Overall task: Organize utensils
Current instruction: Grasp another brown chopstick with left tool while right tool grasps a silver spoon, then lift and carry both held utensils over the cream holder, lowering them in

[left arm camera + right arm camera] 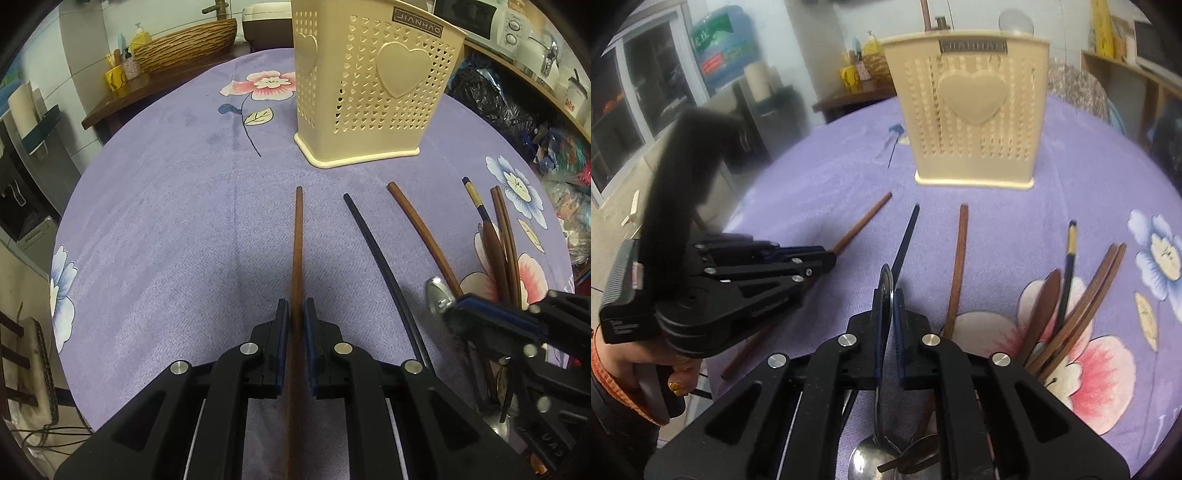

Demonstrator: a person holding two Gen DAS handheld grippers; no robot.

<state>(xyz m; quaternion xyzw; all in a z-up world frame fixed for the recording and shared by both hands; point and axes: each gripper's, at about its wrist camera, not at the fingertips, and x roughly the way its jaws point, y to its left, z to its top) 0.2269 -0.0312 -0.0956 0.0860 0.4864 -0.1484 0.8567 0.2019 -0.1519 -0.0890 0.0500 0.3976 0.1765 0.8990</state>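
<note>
A round table [155, 229] under a purple cloth printed with flowers carries everything. Toward its far edge stands the cream utensil holder [373, 81], upright, perforated with small hearts and bearing a large raised heart on each visible side.

The left gripper [296, 317] sits low over the cloth near the table's near edge, its jaws drawn in around a brown chopstick [298, 236] with only slivers of gap showing on either side; whether the pads actually press the wood cannot be told. That chopstick lies flat and points toward the holder, its tip well short of the base. In the right wrist view a hand [665, 380] holds this gripper's handle at the left edge of the table.

The right gripper [888, 299] has its jaws clamped on the handle of a metal spoon [885, 288], held on edge, its bowl down beneath the gripper body.

Between the 2 grippers, a black chopstick [373, 254] and another brown chopstick [421, 232] lie flat, apart from each other. Near the right edge, a loose bundle of utensils [1082, 295] rests on a pink flower: a wooden spoon, a dark chopstick with a yellow band and 2 brown ones touching.
</note>
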